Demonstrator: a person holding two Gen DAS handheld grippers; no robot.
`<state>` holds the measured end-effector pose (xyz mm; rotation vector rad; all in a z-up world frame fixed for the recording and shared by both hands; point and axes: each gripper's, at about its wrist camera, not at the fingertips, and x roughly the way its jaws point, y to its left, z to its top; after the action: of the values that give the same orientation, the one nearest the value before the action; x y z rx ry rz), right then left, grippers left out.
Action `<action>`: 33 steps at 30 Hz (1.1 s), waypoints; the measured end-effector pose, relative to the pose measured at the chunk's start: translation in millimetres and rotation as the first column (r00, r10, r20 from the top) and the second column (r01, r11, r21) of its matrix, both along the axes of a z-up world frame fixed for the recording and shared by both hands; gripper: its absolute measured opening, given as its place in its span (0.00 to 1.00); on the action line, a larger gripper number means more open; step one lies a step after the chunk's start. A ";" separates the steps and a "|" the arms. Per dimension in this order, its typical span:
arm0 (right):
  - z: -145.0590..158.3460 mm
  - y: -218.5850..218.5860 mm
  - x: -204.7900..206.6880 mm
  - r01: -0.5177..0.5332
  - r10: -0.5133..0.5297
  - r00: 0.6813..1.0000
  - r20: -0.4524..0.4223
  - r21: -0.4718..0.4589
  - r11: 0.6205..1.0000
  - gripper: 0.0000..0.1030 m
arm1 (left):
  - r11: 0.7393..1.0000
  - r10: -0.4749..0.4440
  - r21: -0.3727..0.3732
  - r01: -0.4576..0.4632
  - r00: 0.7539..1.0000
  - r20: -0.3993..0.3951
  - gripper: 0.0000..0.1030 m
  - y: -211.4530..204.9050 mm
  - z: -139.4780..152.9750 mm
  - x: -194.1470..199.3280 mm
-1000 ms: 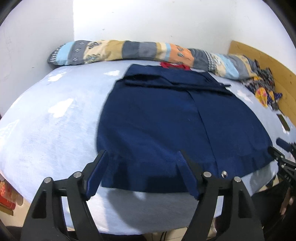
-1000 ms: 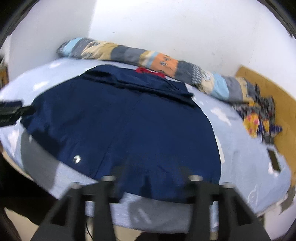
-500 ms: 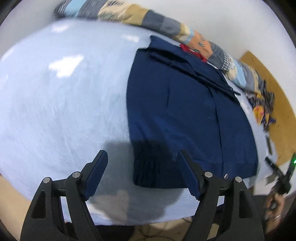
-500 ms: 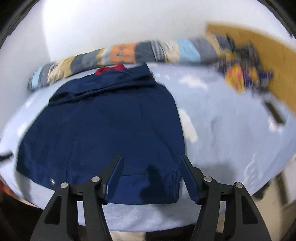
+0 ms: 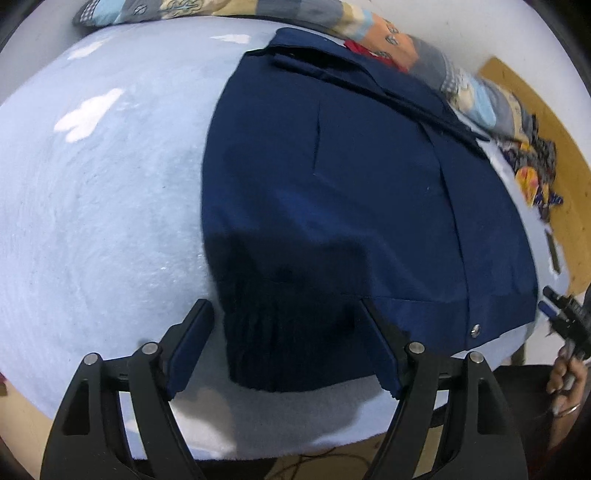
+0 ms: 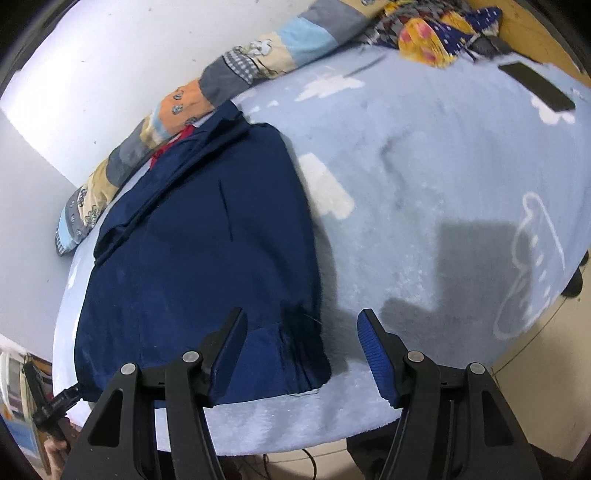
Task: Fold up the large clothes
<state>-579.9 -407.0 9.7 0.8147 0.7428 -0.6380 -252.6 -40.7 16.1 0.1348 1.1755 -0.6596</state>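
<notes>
Light blue bed cover (image 5: 92, 206) with white cloud print filling most of both views, spread over bed. Navy jacket (image 5: 351, 192) laid flat on it, collar end toward 12 o'clock by the wall, hem toward 6 o'clock at near edge of bed; in left wrist view sits right of centre, in right wrist view (image 6: 199, 251) left of centre. Patchwork bolster (image 6: 207, 92) lying along wall beyond collar, touching or just behind it, bit of red fabric (image 6: 173, 142) showing between the two. Wooden board (image 5: 554, 155) at 2 o'clock in left view, with crumpled patterned cloth (image 6: 432, 33) heaped beside it at bolster's end. Dark flat phone-like item (image 6: 535, 86) on cover near 1 o'clock in right view. Left tongs (image 5: 284, 347) spread wide over jacket's lower left hem corner, ribbed hem lying between the pads, no pad pressing on it. Right tongs (image 6: 303, 350) likewise spread, having just been opening, lower right hem corner lying between the pads, not pinched. Right tongs also seen at 4 o'clock edge of left view, held by a hand (image 5: 565, 373). Metal snap (image 5: 475, 330) on hem near 4 o'clock in left view.
</notes>
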 end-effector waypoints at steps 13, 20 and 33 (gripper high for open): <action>-10.3 34.3 54.6 -0.167 0.135 0.974 -0.180 -0.177 0.970 0.13 | 0.998 -0.063 0.040 0.056 0.975 0.213 0.26 -22.8 4.3 -21.4; 4.2 63.2 64.9 -0.230 0.149 0.959 -0.240 -0.356 0.906 0.13 | 0.996 -0.064 0.071 0.047 0.960 0.272 0.23 -26.5 4.1 -25.4; -3.4 56.4 67.3 -0.215 0.145 0.959 -0.242 -0.297 0.930 0.18 | 0.998 -0.047 0.046 0.036 0.967 0.251 0.53 -34.6 -5.5 -26.2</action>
<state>-512.6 -350.6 6.3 0.3742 0.8735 -0.6652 -278.8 -75.2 10.6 0.2710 0.9434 -0.6351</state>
